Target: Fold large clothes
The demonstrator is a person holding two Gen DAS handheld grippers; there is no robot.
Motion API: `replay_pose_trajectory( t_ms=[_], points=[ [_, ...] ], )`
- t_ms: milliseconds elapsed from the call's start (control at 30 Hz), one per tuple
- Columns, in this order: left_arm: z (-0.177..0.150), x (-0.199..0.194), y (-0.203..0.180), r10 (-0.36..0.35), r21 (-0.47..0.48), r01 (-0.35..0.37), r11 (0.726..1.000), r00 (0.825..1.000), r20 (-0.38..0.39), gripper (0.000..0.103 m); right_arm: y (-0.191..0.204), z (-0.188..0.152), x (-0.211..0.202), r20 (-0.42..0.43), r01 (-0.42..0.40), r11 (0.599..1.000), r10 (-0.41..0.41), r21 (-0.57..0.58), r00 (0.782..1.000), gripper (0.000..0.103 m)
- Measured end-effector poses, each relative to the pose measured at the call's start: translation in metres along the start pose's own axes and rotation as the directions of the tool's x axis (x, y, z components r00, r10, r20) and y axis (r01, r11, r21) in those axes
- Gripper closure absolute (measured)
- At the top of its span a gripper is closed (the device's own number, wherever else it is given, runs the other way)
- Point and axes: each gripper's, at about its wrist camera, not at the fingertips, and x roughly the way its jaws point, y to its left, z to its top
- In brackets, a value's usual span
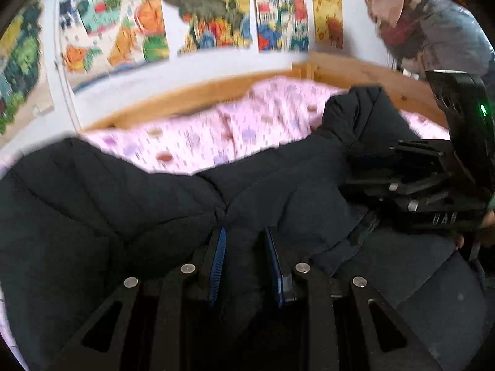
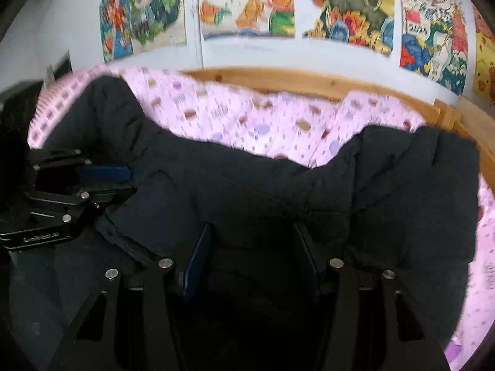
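- So there's a big dark navy puffer jacket (image 1: 123,204) lying bunched up across the near side of a bed, on top of a pink patterned sheet (image 1: 198,139)
- Left gripper (image 1: 246,232): its blue-padded fingers (image 1: 218,256) are pinched on a fold of the jacket, with the fabric puckered right at the tips
- Right gripper (image 2: 253,228): fingers (image 2: 198,259) stand wider apart, and a thick wad of the jacket fills the gap between them, so it looks like a grip on a fat fold
- The two grippers are close together, side by side; each one shows up in the other's camera, the right one at the right edge of the left view, the left one at the left edge of the right view
- The jacket rises in a ridge between the grippers and the far sheet, with one end sticking up at the far right in the left view
- A wooden bed frame (image 1: 191,92) runs along the far side
- Colourful posters (image 2: 340,9) sit on the white wall behind
- Everything's kinda blurry
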Motion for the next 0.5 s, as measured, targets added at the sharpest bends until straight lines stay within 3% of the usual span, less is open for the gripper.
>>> replay_pose_trajectory(
  t_ms=[133, 233, 333, 400, 500],
  points=[
    [0.026, -0.038, 0.008, 0.004, -0.041, 0.004, 0.999, 0.985, 0.174, 0.077, -0.019, 0.047, -0.031, 0.128, -0.028, 0.995, 0.016, 0.092, 0.992, 0.054],
    [0.052, -0.04, 0.019, 0.084, -0.134, -0.056, 0.989, 0.975, 0.207, 0.077, -0.039, 0.087, -0.014, 0.116, 0.013, 0.984, -0.033, 0.175, 0.993, 0.054],
    [0.072, -0.021, 0.042, 0.236, -0.273, -0.196, 0.942, 0.964, 0.125, 0.077, -0.054, 0.092, 0.018, 0.037, 0.101, 0.965, -0.113, 0.241, 0.993, 0.054],
    [0.071, -0.006, 0.066, 0.314, -0.365, -0.279, 0.888, 0.949, 0.039, 0.077, -0.065, 0.077, 0.035, -0.014, 0.196, 0.943, -0.199, 0.268, 0.98, 0.055],
    [0.053, 0.01, 0.091, 0.317, -0.454, -0.3, 0.839, 0.948, -0.04, 0.082, -0.074, 0.052, 0.045, -0.06, 0.275, 0.919, -0.269, 0.284, 0.961, 0.065]
  ],
)
